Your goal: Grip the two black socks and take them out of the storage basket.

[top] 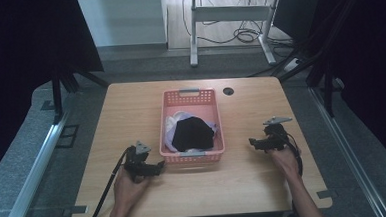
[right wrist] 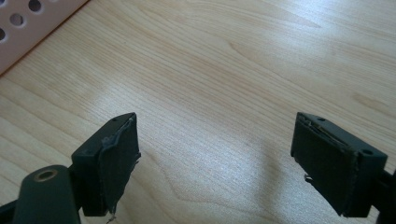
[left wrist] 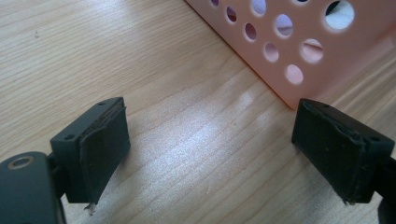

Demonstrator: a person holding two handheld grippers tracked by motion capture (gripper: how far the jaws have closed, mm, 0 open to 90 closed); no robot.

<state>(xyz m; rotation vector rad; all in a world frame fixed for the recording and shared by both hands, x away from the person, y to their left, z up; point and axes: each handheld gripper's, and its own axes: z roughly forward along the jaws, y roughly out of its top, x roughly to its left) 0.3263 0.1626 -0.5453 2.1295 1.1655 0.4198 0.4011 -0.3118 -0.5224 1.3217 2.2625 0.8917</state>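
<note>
A pink perforated basket (top: 189,95) stands in the middle of the wooden table (top: 126,107). Inside it a black cloth (top: 194,133) lies on top of white cloth (top: 173,125). My left gripper (top: 160,166) rests low over the table just left of the basket's near corner, open, with bare wood between its jaws (left wrist: 212,149). The basket's holed wall (left wrist: 299,42) runs across the top right of the left gripper view. My right gripper (top: 252,143) sits to the right of the basket, open over bare wood (right wrist: 217,158). A corner of the basket (right wrist: 18,28) shows at the top left of the right gripper view.
A round cable hole (top: 228,91) lies in the tabletop behind the basket's right side. Black curtains flank the table. A white desk frame (top: 226,16) with cables stands on the floor beyond. Bare wood surrounds the basket.
</note>
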